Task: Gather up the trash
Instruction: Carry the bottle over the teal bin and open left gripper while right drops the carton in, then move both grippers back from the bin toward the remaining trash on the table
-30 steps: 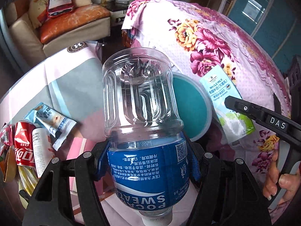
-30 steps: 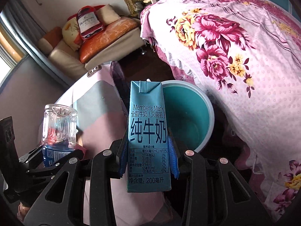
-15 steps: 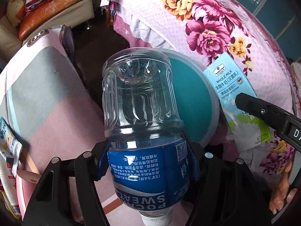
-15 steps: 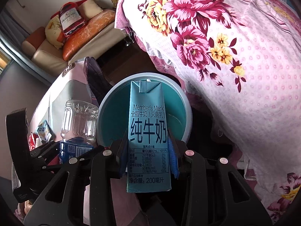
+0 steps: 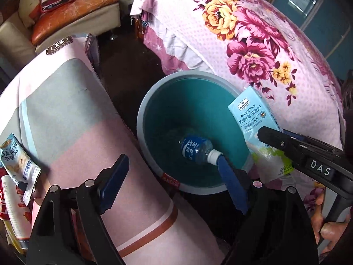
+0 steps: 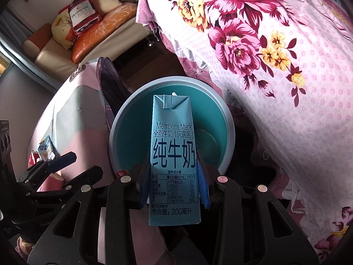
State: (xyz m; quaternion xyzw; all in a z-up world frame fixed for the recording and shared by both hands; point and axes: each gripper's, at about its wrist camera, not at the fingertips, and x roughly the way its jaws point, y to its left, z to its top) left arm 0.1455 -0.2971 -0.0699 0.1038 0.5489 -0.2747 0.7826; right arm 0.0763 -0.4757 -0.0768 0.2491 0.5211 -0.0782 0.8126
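Pocari Sweat bottle (image 5: 197,151) already down inside teal bin (image 5: 141,119), lying on its side, cap toward right wall. Left gripper (image 5: 169,185) jaws opening, nothing between them. Right gripper (image 6: 174,184) clamped on blue milk carton (image 6: 173,152), hanging over bin mouth, not yet dropped. Left to collect: oat snack wrapper (image 5: 16,161), red can (image 5: 3,201) and more packets on pink-grey cloth (image 5: 66,114). Floral bedspread (image 5: 253,50) crowds bin's far side; both grippers close together over 1 opening, possible clash.

Clear blue-labelled bottle (image 5: 197,149) lying inside teal bin (image 5: 154,101); pale-blue milk carton (image 6: 173,154) upright above bin.
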